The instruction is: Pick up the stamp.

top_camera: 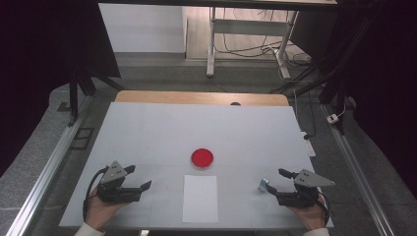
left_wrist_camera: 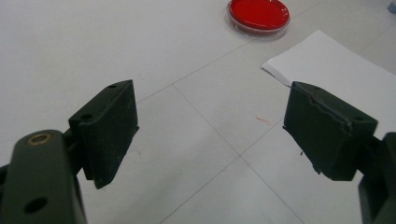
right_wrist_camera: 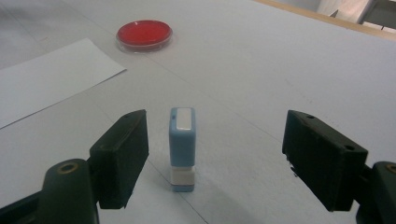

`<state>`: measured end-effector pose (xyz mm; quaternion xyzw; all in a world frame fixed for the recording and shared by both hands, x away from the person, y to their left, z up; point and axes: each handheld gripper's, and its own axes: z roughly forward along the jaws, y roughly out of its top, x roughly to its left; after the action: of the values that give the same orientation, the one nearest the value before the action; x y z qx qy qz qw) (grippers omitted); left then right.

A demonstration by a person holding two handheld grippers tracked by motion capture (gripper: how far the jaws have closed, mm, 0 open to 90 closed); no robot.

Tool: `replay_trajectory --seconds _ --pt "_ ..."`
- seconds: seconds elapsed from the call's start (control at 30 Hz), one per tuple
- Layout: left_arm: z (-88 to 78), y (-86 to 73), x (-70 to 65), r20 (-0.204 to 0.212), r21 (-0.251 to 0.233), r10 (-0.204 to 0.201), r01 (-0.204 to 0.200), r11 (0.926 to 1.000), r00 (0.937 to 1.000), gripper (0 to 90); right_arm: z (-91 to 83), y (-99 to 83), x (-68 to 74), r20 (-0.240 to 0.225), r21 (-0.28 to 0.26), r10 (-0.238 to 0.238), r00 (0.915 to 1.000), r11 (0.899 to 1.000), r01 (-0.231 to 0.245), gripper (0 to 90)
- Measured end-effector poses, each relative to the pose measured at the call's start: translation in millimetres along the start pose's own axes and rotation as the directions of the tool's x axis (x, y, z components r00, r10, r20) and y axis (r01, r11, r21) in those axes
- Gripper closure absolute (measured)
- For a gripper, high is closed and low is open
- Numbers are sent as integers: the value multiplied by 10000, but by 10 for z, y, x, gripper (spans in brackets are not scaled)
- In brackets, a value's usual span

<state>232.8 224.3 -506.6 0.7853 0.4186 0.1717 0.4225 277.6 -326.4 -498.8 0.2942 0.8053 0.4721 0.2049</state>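
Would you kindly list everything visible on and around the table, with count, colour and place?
Stamp: one, light blue, upright on the table ahead of the right tongs, between their open jaws but untouched.
Dish: one, red, round, mid-table.
Paper sheet: one, white, flat in front of the dish.
Table: one, white top.
Desk frame: one, pale, on the floor beyond.
Left tongs: one, black, open, empty.
Right tongs: one, black, open.
Hands: two, at the near edge.

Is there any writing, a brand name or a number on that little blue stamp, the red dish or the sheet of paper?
None can be read.
Blue stamp: its white top panel looks blank.
Red dish: no marking visible.
Sheet of paper: plain white, nothing printed on the side that shows.
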Motion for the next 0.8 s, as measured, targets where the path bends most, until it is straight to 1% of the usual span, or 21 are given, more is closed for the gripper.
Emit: replay_trajectory --seconds 0.2,0.3,0.53,0.63,0.7,0.8 --pt "0 -5 -7 -27 -20 -5 5 10000 10000 175 -12 12 4 4 -23 -27 10000 10000 27 230" --pt "10 -6 -22 -22 15 83 -83 10000 10000 175 6 14 15 -45 21 -43 10000 10000 43 230" --pt "5 -10 -22 -16 1 70 -70 10000 10000 175 38 39 46 -100 175 -220 9997 9996 222 234" --pt "7 -13 -32 7 88 104 -104 9999 9999 176 33 54 46 -176 156 -201 9996 9997 203 239" --pt "11 -13 -34 86 121 118 -119 9999 9999 178 23 67 52 -113 161 -213 9997 9996 215 240" --pt "18 -11 -40 79 172 136 -137 9998 9999 178 7 92 61 -148 88 -245 9996 9997 246 240"
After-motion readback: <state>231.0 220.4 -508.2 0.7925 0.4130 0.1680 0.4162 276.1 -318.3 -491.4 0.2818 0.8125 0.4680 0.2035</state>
